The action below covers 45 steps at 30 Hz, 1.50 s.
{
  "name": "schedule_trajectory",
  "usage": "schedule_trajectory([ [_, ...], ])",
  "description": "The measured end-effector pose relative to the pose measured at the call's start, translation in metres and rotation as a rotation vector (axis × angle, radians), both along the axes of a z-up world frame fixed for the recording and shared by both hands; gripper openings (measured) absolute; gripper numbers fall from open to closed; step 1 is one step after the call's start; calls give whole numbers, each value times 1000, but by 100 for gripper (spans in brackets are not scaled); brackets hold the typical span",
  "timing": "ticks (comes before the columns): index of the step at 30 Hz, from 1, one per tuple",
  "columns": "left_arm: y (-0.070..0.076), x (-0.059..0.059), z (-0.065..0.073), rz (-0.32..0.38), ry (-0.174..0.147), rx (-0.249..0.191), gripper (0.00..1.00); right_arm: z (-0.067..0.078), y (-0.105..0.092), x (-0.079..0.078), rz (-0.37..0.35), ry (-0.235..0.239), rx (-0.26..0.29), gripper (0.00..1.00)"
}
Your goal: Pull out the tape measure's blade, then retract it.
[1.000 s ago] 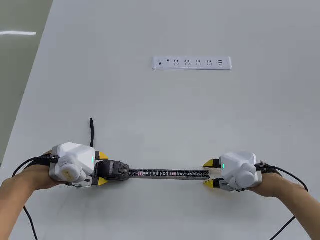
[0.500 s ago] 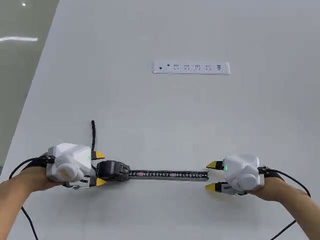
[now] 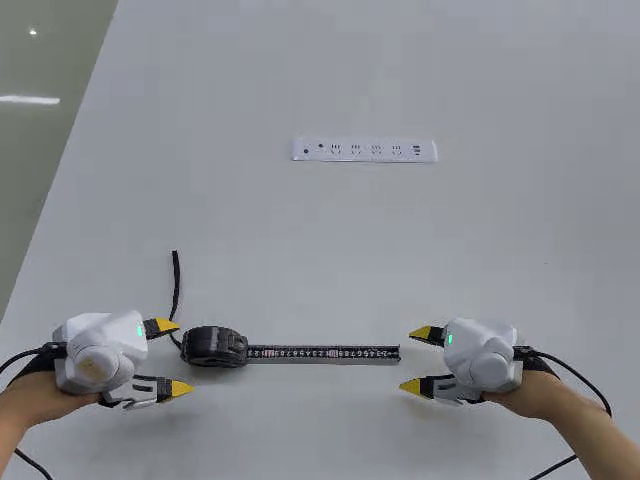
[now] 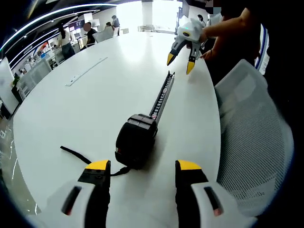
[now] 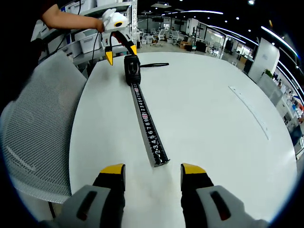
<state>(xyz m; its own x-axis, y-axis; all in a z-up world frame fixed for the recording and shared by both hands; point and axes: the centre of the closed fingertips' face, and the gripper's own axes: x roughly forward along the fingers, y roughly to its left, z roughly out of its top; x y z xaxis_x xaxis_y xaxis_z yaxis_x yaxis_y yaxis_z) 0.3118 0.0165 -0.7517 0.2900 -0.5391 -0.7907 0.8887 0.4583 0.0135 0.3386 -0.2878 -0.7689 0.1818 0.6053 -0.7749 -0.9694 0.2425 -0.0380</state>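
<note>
The tape measure lies in the lower middle of the head view on a white surface (image 3: 300,230). Its black case (image 3: 213,346) sits at lower left, and the blade (image 3: 325,352) is drawn out of it to the right, flat on the surface, with its numbers facing up. A black strap (image 3: 176,285) runs from the left end of the case up the frame. A white power strip (image 3: 364,150) lies well apart from the tape measure, above the centre of the frame.

The left tongs (image 3: 176,356) are at the lower left, just beside the case. They stand wide and hold nothing. In the left gripper view the case (image 4: 136,140) lies just ahead of the two yellow tips, in line with the gap between them, and neither tip presses on it. The blade (image 4: 162,92) runs away toward the upper right of that frame, where the right tongs (image 4: 180,52) appear in a person's hand.

The right tongs (image 3: 413,359) are at the lower right, also wide and holding nothing. In the right gripper view the hooked end of the blade (image 5: 147,126) lies on the surface just ahead of the gap between the tips, touching neither. The case (image 5: 132,64) is in the upper left of that frame, with the left tongs (image 5: 118,50) just beyond it. A grey mesh chair (image 5: 33,137) shows along the left edge.
</note>
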Motion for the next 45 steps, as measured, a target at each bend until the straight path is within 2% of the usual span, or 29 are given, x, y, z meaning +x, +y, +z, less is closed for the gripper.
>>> schedule_trajectory([
  [3, 0, -8, 1, 39, 3, -15, 55, 7, -1, -2, -37, -18, 21, 50],
  [10, -2, -22, 9, 141, -19, -42, 60, 27, -4, -11, -144, -42, 81, 54],
  [12, -3, -27, 11, 167, -22, -52, 61, 30, -5, -14, -157, -66, 81, 55],
  [17, -7, -34, 19, 259, -49, -94, 65, 35, -6, -24, -221, -65, 103, 59],
  [19, -7, -37, 18, 281, -54, -88, 66, 38, -5, -27, -244, -67, 117, 61],
  [21, -11, -42, 20, 313, -53, -104, 68, 41, -5, -32, -274, -70, 131, 65],
  [25, -18, -47, 28, 360, -71, -136, 74, 46, -4, -40, -334, -69, 150, 69],
  [28, -20, -46, 36, 423, -99, -156, 78, 48, -3, -43, -373, -72, 151, 73],
  [31, -25, -48, 46, 471, -123, -201, 82, 51, -3, -44, -416, -89, 157, 77],
  [37, -28, -53, 59, 517, -174, -188, 90, 64, -4, -45, -509, -103, 192, 81],
  [39, -28, -54, 61, 527, -180, -191, 92, 66, -4, -47, -534, -103, 198, 84],
  [42, -29, -56, 67, 571, -189, -219, 94, 70, -4, -52, -569, -103, 207, 87],
  [45, -27, -58, 68, 617, -191, -227, 96, 69, -3, -58, -590, -98, 202, 88],
])
